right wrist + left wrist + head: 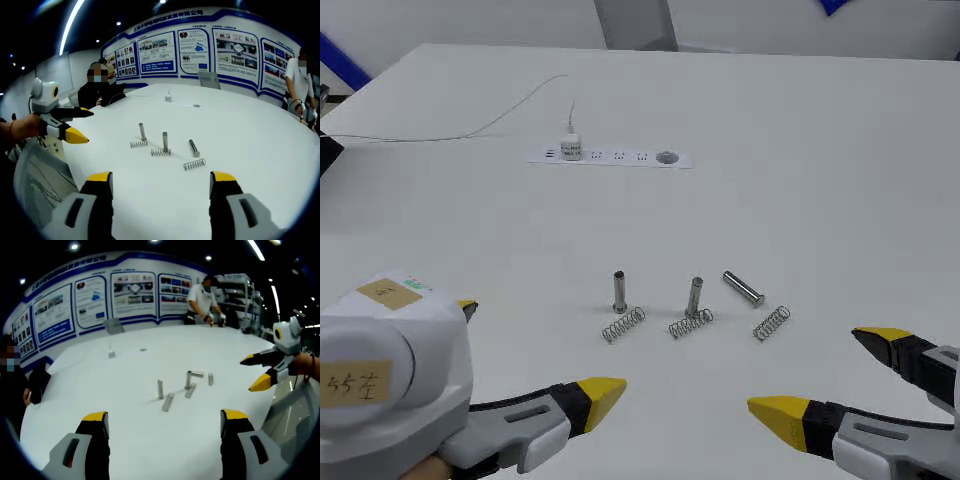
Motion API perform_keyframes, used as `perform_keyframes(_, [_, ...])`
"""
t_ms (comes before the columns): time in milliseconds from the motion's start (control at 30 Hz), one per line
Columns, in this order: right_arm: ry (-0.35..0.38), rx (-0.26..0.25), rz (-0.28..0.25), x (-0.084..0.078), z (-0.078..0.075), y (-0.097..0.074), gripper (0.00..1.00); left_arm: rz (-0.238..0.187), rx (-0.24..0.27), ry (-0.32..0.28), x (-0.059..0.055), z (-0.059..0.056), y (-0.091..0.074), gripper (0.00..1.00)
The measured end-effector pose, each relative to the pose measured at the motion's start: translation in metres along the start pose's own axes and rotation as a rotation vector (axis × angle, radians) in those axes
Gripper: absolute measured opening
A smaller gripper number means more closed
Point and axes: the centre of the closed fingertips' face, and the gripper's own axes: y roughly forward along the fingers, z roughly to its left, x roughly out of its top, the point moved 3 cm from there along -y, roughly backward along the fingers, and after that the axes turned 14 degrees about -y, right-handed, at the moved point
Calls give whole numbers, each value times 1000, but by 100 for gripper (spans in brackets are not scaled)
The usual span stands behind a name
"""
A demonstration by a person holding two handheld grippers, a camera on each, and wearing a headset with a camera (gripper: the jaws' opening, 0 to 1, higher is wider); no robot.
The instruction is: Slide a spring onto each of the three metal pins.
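The left gripper (535, 348) and right gripper (820, 370) are wide open, holding nothing. Just ahead, toward the near edge of the worktop (800, 180), the left pin (619, 291) and middle pin (695, 296) stand up, and the right pin (743, 288) lies flat. The right spring (772, 322) lies slanted, closest to the right gripper.

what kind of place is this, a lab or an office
Probably a lab or company demo hall: a big white table, blue-trimmed poster boards lining the curved wall, and a person standing at the table's far edge.
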Motion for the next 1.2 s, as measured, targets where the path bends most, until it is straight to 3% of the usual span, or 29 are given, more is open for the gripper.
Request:
perform_keyframes(667, [49, -32, 14, -1, -18, 6, 67, -7, -19, -2, 3, -4, 5, 92])
perform_keyframes(1200, [-24, 2, 43, 14, -31, 35, 56, -3, -42, -16, -1, -5, 11, 90])
